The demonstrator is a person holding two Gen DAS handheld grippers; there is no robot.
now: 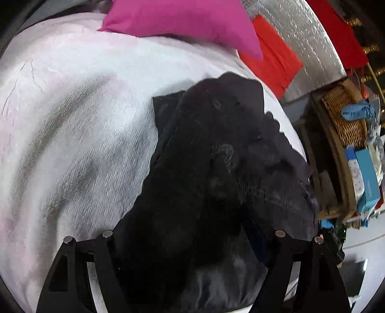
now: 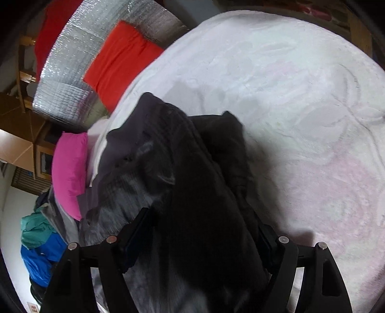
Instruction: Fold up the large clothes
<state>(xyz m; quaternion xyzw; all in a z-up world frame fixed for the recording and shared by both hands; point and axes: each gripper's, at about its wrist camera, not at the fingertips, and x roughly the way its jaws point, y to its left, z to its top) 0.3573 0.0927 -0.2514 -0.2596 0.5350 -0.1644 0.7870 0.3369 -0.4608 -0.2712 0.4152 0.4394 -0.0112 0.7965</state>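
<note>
A large black garment [image 1: 216, 154] lies crumpled on a white fleece blanket [image 1: 72, 115] that covers the bed. In the left wrist view the cloth heaps up between the jaws of my left gripper [image 1: 192, 231] and hides the fingertips; the jaws stand wide and open. In the right wrist view the same black garment [image 2: 192, 173] bulges up between the fingers [image 2: 140, 231] of my right gripper [image 2: 204, 228]. That gripper is also open and wide, and the cloth fills the gap. Both grippers point down at the heap.
A pink pillow [image 1: 182, 21] and a red cushion [image 1: 269, 53] lie at the bed's head against a silver foil wall panel [image 1: 310, 48]. A wicker basket [image 1: 346, 115] and boxes stand on a shelf beside the bed. Blue and green clothes [image 2: 41, 243] are piled at the edge.
</note>
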